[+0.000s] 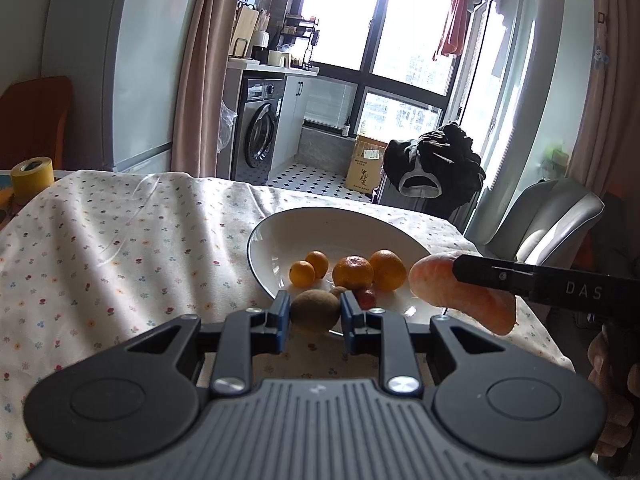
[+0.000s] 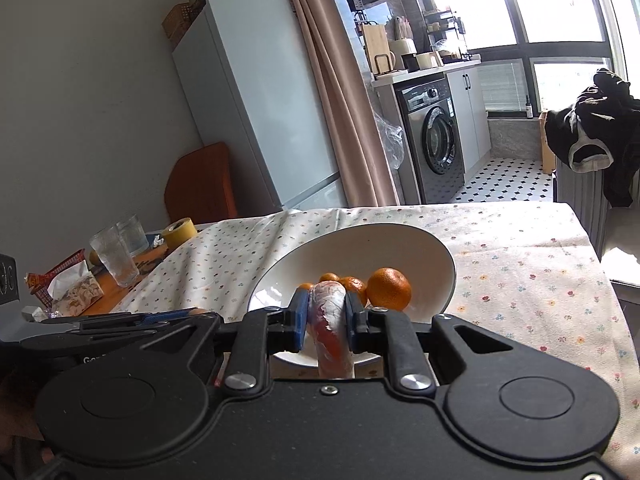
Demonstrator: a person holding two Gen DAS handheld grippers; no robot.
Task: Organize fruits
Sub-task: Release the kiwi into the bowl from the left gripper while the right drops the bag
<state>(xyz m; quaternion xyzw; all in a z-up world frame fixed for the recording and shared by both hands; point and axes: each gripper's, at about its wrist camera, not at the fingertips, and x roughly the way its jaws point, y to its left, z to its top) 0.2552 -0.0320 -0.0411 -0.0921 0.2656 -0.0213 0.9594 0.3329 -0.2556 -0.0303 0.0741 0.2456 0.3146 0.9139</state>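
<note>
White letters "DAS" stand on the right gripper (image 1: 456,270); the cardboard box (image 1: 366,166) label is unreadable.

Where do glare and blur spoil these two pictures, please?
Left wrist view: the windows are blown out to white, and the sweet potato in the right claw looks soft. Right wrist view: the window glares too, straight edges bow near the frame's rim, and the close sweet potato is slightly blurred.
</note>
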